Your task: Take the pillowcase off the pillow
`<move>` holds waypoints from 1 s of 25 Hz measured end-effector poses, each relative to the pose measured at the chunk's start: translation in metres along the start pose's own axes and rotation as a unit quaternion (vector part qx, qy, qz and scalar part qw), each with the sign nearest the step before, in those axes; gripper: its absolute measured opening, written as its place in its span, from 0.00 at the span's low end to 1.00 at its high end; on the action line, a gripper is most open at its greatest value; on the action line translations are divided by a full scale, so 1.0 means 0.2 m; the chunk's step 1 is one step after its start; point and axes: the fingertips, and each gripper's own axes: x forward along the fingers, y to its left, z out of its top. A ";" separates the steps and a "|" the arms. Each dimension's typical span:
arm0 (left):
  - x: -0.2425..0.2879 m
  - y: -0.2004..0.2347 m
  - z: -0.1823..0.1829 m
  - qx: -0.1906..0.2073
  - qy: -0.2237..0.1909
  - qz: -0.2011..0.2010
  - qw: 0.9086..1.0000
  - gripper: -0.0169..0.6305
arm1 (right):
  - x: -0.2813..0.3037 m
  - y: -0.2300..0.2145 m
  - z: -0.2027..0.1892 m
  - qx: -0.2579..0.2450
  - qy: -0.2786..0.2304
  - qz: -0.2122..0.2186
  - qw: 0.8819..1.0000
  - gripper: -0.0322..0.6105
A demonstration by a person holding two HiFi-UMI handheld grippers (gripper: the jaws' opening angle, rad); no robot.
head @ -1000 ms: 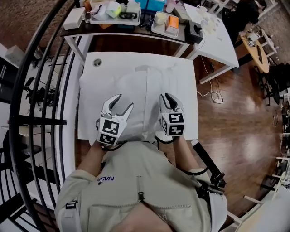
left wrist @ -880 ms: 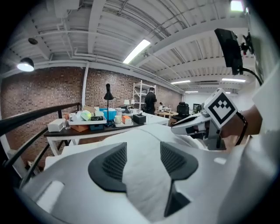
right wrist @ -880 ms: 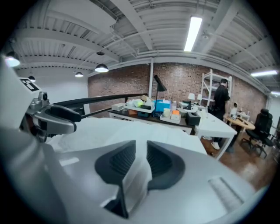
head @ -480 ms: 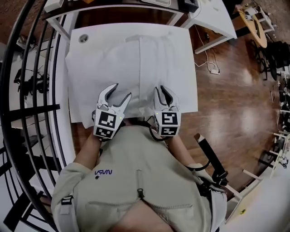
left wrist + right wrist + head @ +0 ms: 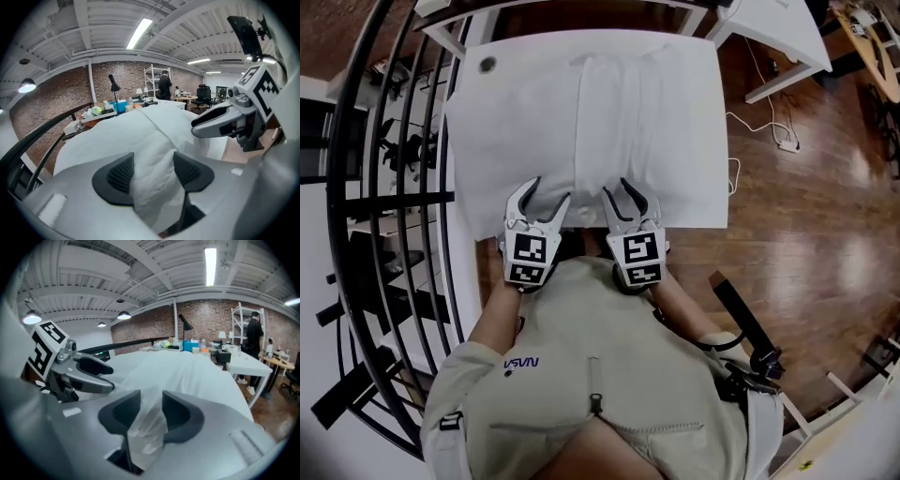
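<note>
A white pillow in its pillowcase (image 5: 609,122) lies lengthwise on the white table (image 5: 708,75). Both grippers are at its near end, side by side. My left gripper (image 5: 548,194) stands open, and a fold of the pillow's end (image 5: 154,159) bulges between its spread pads. Its jaws have just been opening. My right gripper (image 5: 625,192) is open too, its jaws also just opening, with a thin, loose fold of pillowcase fabric (image 5: 147,427) hanging between the pads. In the left gripper view the right gripper (image 5: 220,124) shows close by; in the right gripper view the left gripper (image 5: 91,376) does.
A black curved railing (image 5: 384,187) runs along the table's left. Wooden floor (image 5: 806,234) lies to the right, with another white table (image 5: 778,23) at the top right. A cluttered bench (image 5: 101,112) stands beyond the pillow's far end.
Both grippers have drawn back from over the pillow to its near end and dropped lower. The right jaws have spread wider, and fabric now lies between them.
</note>
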 end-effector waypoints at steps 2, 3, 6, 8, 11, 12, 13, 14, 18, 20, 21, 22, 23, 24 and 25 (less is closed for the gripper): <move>0.05 0.01 -0.05 0.014 0.015 0.024 0.999 0.44 | 0.04 0.04 -0.04 -0.011 0.004 0.013 1.000 0.28; 0.07 0.02 -0.09 0.023 0.023 0.033 0.999 0.42 | 0.07 0.04 -0.06 -0.022 0.009 0.012 1.000 0.28; 0.11 0.02 -0.16 0.050 0.032 0.042 0.997 0.32 | 0.12 0.05 -0.11 -0.059 0.044 -0.008 0.997 0.23; 0.09 0.02 -0.14 0.049 0.019 0.036 0.998 0.21 | 0.11 0.02 -0.11 -0.071 0.054 -0.031 0.996 0.14; 0.01 0.08 0.00 0.050 -0.024 0.031 0.998 0.05 | 0.04 -0.05 -0.04 -0.068 0.036 -0.079 0.994 0.07; -0.02 0.11 0.05 0.049 -0.038 0.030 0.998 0.05 | 0.01 -0.08 -0.02 -0.065 0.027 -0.098 0.993 0.07; -0.05 0.13 0.09 0.047 -0.051 0.030 0.997 0.05 | -0.02 -0.11 -0.01 -0.062 0.018 -0.116 0.991 0.07; -0.07 0.16 0.12 0.044 -0.063 0.031 0.997 0.05 | -0.05 -0.15 0.00 -0.057 0.011 -0.134 0.989 0.07; -0.16 0.33 0.22 0.026 -0.106 0.047 0.993 0.05 | -0.18 -0.33 0.02 -0.030 -0.005 -0.194 0.980 0.07; -0.17 0.39 0.25 0.015 -0.116 0.052 0.992 0.05 | -0.24 -0.44 -0.01 -0.014 -0.002 -0.227 0.974 0.06; -0.18 0.41 0.24 0.008 -0.115 0.049 0.992 0.05 | -0.25 -0.48 -0.04 -0.007 0.004 -0.241 0.971 0.06; -0.17 0.41 0.21 0.000 -0.111 0.043 0.993 0.05 | -0.25 -0.52 -0.08 0.002 0.012 -0.251 0.968 0.06; -0.15 0.41 0.18 -0.009 -0.106 0.036 0.994 0.05 | -0.24 -0.53 -0.14 0.015 0.022 -0.256 0.966 0.06; -0.13 0.39 0.13 -0.019 -0.098 0.028 0.995 0.05 | -0.23 -0.54 -0.19 0.029 0.033 -0.257 0.966 0.06; -0.11 0.37 0.07 -0.031 -0.090 0.020 0.995 0.05 | -0.22 -0.53 -0.24 0.041 0.043 -0.254 0.965 0.06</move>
